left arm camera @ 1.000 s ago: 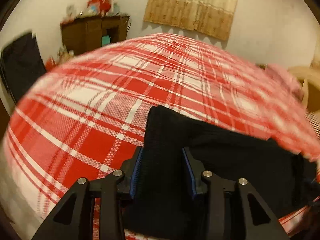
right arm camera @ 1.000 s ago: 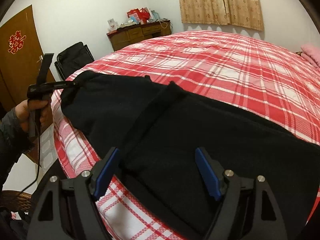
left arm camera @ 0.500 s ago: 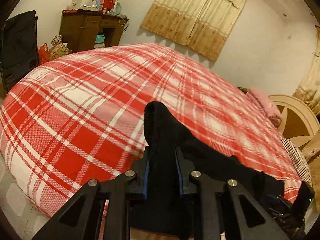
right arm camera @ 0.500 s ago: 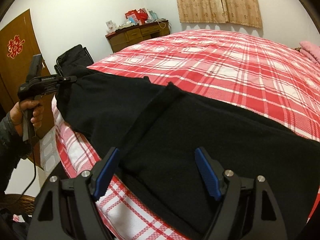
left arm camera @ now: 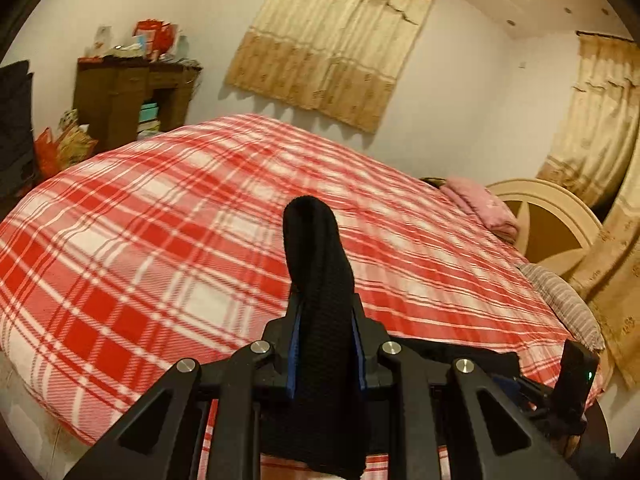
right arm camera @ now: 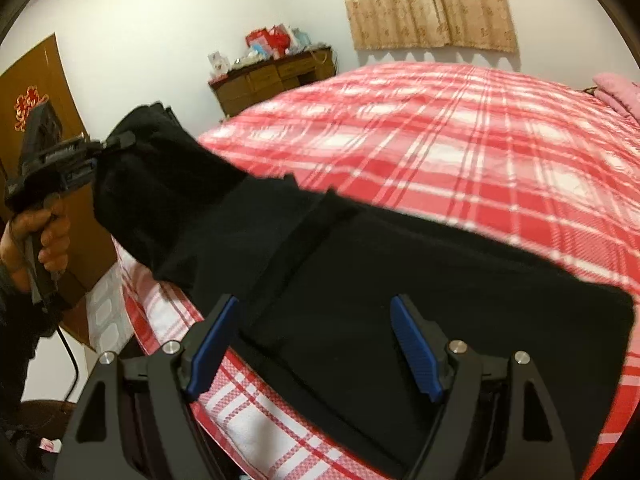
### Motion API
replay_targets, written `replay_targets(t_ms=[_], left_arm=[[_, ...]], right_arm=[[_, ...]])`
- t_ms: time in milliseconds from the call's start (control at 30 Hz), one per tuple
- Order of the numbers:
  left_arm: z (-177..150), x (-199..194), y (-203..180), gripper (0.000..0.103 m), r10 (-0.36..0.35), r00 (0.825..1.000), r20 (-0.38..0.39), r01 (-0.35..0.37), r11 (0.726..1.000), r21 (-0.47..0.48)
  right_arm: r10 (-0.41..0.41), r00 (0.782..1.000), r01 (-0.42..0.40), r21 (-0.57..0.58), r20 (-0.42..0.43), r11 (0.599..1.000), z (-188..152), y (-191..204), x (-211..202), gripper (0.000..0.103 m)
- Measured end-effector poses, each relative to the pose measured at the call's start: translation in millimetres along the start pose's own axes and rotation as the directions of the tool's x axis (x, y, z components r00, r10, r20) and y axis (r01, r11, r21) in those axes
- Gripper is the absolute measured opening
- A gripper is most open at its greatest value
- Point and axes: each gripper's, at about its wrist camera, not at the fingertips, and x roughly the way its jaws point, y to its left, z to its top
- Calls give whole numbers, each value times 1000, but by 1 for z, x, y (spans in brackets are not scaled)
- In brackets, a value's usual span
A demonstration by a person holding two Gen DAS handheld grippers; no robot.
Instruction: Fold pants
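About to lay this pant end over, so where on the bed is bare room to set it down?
Bare plaid bedspread runs from the black pants to the pink pillow and the curtained wall. The near edge is crowded: the pants cover it, left gripper clamped on one end, right gripper open above them.

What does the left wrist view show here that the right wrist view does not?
Only the left wrist view: the left hand-held gripper shut on a fold of the black pants, plus the headboard and a striped pillow.

Only the right wrist view: the open right hand-held gripper over the pants' spread part, the hand and a door.

Both: plaid bedspread, curtain, wooden dresser.
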Motion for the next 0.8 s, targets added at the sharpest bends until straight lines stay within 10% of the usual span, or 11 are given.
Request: replay_targets(t_ms=[800], left_arm=[[-3,41,-167,21,-216,970,-114,234,956,178]], right_arm=[[-149,984,111,313,99,943,-14,-105,-99,83]])
